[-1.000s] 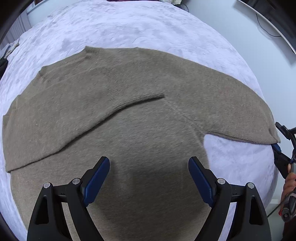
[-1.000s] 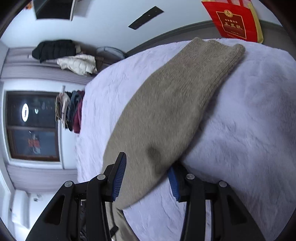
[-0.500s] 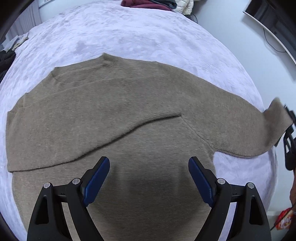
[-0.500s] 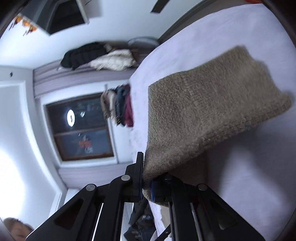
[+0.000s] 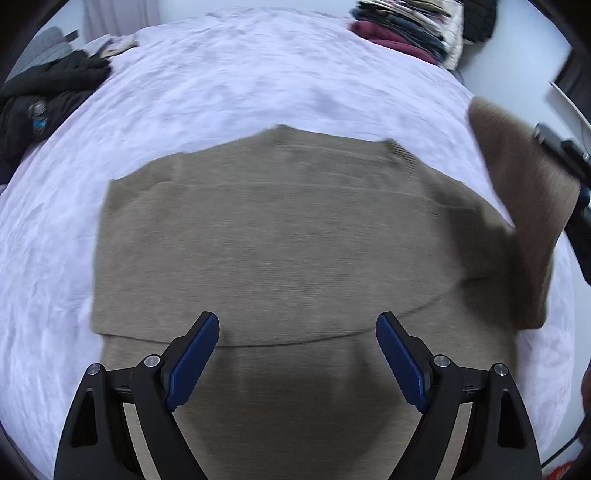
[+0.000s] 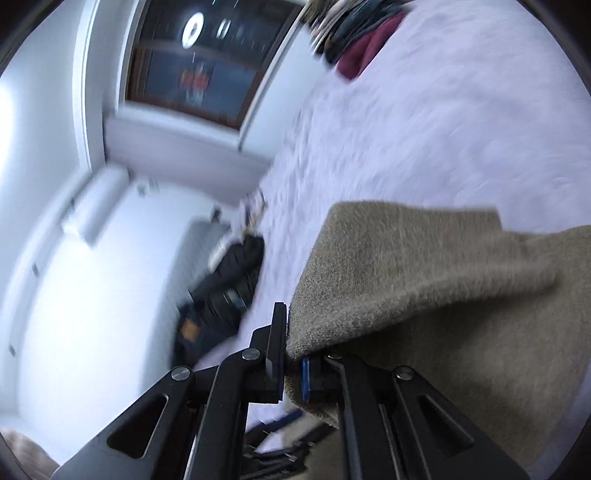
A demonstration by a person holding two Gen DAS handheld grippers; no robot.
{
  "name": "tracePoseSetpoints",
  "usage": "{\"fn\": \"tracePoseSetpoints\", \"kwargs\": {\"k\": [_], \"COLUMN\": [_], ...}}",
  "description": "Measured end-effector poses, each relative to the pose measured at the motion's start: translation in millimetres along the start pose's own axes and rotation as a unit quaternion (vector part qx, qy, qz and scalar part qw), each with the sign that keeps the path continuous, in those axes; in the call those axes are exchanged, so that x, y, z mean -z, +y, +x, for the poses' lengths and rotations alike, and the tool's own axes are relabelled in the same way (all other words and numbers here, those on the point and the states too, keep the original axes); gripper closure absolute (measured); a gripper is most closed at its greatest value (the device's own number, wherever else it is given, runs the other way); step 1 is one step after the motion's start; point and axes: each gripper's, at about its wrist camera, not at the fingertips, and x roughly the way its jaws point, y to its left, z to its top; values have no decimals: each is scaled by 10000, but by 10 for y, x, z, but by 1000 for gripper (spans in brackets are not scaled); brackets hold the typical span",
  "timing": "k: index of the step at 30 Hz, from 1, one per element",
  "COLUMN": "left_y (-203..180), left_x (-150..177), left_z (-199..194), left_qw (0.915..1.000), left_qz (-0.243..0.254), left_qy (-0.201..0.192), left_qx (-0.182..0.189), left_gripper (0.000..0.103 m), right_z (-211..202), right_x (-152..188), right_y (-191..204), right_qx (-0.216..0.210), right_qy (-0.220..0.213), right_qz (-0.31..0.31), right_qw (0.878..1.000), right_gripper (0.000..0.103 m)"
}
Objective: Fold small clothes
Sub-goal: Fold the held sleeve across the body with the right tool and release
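Note:
A taupe knit sweater (image 5: 288, 240) lies flat on the white fuzzy bedspread (image 5: 229, 81), its left sleeve folded across the body. My left gripper (image 5: 297, 354) is open and empty, hovering over the sweater's lower part. My right gripper (image 6: 293, 363) is shut on the cuff of the right sleeve (image 6: 424, 280). It holds the sleeve (image 5: 517, 192) raised off the bed at the right side of the left wrist view, where the right gripper (image 5: 570, 173) shows at the edge.
A pile of dark clothes (image 5: 40, 99) lies at the bed's far left edge. A stack of folded garments (image 5: 410, 26) sits at the far right corner, also in the right wrist view (image 6: 354, 33). A window (image 6: 199, 62) and white wall stand beyond the bed.
My right gripper closed on the right sleeve cuff, lifted it off the bed and carried it up and inward. The left gripper drew back and stays open.

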Motion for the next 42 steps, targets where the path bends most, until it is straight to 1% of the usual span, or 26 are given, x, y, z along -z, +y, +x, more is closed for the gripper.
{"fn": "tracePoseSetpoints", "kwargs": {"k": [3, 6, 7, 8, 9, 10, 11, 12, 14, 16, 17, 18, 19, 20, 22, 23, 24, 26, 29, 31, 32, 33, 35, 38, 40, 42], "left_y": [307, 516, 564, 593, 603, 616, 627, 638, 666, 693, 702, 720, 763, 790, 878, 935, 981, 1128, 1340, 1420, 1456, 1477, 1472, 1380, 1271, 1118], "left_x": [15, 47, 55, 57, 49, 47, 45, 47, 40, 59, 70, 81, 93, 98, 112, 121, 127, 158, 222, 239, 248, 254, 242, 183, 107, -19], "left_z": [37, 92, 113, 132, 149, 160, 163, 162, 157, 143, 120, 98, 75, 60, 18, -4, -19, -55, -117, -124, -130, -141, -156, -173, -142, -77], "left_qw": [9997, 9993, 9992, 9991, 9992, 9991, 9991, 9990, 9987, 9984, 9982, 9980, 9977, 9976, 9974, 9973, 9972, 9963, 9949, 9944, 9941, 9940, 9945, 9956, 9963, 9970], "left_qz": [-222, -353, -379, -392, -378, -377, -379, -387, -422, -480, -507, -535, -564, -578, -603, -634, -675, -820, -1003, -1058, -1084, -1095, -1047, -897, -772, -618], "left_qy": [26, 104, 129, 135, 134, 131, 129, 118, 100, 100, 98, 87, 71, 58, 3, -25, -37, -45, -58, -41, -14, -4, -18, -61, -81, -108], "left_qx": [-128, -112, -56, 3, 58, 117, 168, 201, 258, 291, 301, 322, 356, 383, 392, 358, 321, 246, 74, -10, -25, -8, 57, 270, 364, 444], "left_gripper": [16, 16, 16, 16, 16, 16, 16, 16, 16, 16, 16, 16, 16, 16, 16, 16, 16, 16, 16, 16, 16, 16, 16, 16, 16, 16], "right_z": [678, 1208, 1266, 1350, 1368, 1341, 1290, 1209, 977, 782, 749, 735, 757, 792, 933, 1028, 1166, 1406, 1803, 2055, 2105, 2108, 1954, 1479, 1065, 621], "right_x": [276, 573, 689, 788, 874, 917, 928, 910, 840, 696, 620, 547, 501, 479, 455, 514, 587, 792, 1181, 1454, 1544, 1608, 1617, 1473, 1339, 1241], "right_y": [140, 132, 46, 3, -54, -102, -117, -125, -158, -276, -352, -461, -483, -401, -75, 87, 269, 506, 710, 703, 664, 660, 651, 482, 228, -77], "right_qx": [606, 1416, 1647, 1943, 2166, 2161, 2025, 1946, 1898, 1801, 1688, 1521, 1479, 1522, 1580, 1592, 1618, 1639, 1726, 2077, 2185, 2268, 2170, 2095, 2239, 2369], "right_qy": [861, 1605, 1746, 1896, 1971, 1947, 1860, 1721, 1308, 788, 626, 506, 484, 465, 587, 733, 944, 1315, 2030, 2536, 2648, 2679, 2574, 2263, 1895, 1500], "right_qz": [-639, -1157, -1253, -1332, -1338, -1264, -1108, -900, -545, 94, 485, 906, 1014, 832, -146, -641, -1170, -1849, -2744, -3154, -3241, -3274, -3074, -2266, -1426, -563], "right_qw": [9924, 9700, 9626, 9532, 9468, 9484, 9551, 9615, 9715, 9804, 9825, 9829, 9826, 9837, 9856, 9824, 9753, 9600, 9240, 8905, 8815, 8773, 8901, 9239, 9453, 9582], "right_gripper": [96, 94, 94, 88, 71, 66, 57, 53, 53, 54, 60, 87, 96, 96, 96, 96, 96, 96, 92, 80, 67, 62, 61, 61, 61, 61]}}
